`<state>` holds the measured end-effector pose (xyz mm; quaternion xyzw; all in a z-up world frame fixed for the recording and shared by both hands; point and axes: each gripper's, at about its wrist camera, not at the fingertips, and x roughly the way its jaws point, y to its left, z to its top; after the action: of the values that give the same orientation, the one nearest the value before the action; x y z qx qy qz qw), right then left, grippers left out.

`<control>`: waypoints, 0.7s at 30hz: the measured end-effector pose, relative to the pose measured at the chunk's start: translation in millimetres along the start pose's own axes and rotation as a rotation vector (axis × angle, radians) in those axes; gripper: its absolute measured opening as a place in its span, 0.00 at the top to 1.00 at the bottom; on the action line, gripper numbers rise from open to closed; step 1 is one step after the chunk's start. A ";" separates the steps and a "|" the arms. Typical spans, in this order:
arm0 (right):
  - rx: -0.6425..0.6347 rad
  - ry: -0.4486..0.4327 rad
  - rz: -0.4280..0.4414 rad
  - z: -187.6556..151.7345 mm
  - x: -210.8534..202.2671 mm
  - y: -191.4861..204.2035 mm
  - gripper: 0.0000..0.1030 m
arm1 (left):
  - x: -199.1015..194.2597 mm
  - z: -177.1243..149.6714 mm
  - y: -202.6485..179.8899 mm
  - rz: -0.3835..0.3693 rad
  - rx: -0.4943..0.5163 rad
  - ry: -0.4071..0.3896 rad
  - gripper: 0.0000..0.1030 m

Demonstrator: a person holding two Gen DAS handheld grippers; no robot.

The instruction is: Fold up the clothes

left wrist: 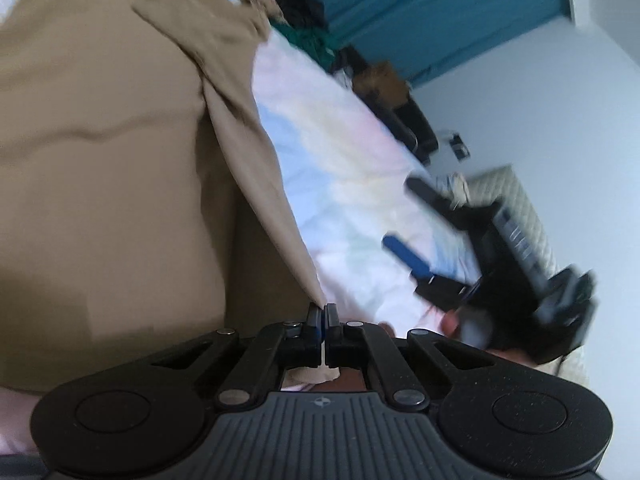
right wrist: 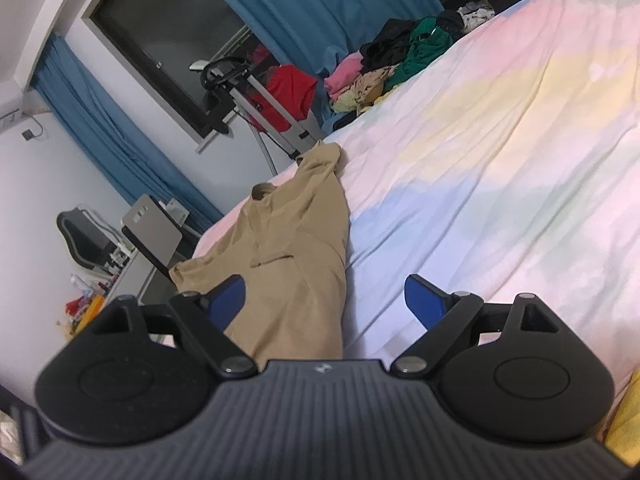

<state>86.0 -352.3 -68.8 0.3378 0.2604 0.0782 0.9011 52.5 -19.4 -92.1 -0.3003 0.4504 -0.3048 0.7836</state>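
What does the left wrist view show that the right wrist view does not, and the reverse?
Only the left wrist view: the left gripper shut on an edge of the tan cotton shirt, and the right gripper seen from outside, open.

Only the right wrist view: the dark window, the red garment on a stand and the grey laptop.

Both: the shirt, the pastel bedsheet, the pile of clothes and teal curtains.
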 end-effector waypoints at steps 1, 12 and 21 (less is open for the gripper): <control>-0.002 0.008 0.000 -0.7 1.2 0.2 0.14 | -5.9 0.9 1.3 0.012 -0.001 -0.008 0.99; -0.034 0.056 -0.012 -6.4 7.7 5.5 0.14 | 13.2 -16.2 22.1 0.514 0.218 0.016 0.99; -0.122 0.043 -0.056 -12.4 6.4 19.2 0.14 | 4.4 -4.1 1.9 0.471 0.281 -0.058 0.58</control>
<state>85.7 -328.6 -67.0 0.2733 0.2839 0.0758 0.9160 51.1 -22.3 -97.6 -0.0843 0.4385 -0.1650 0.8794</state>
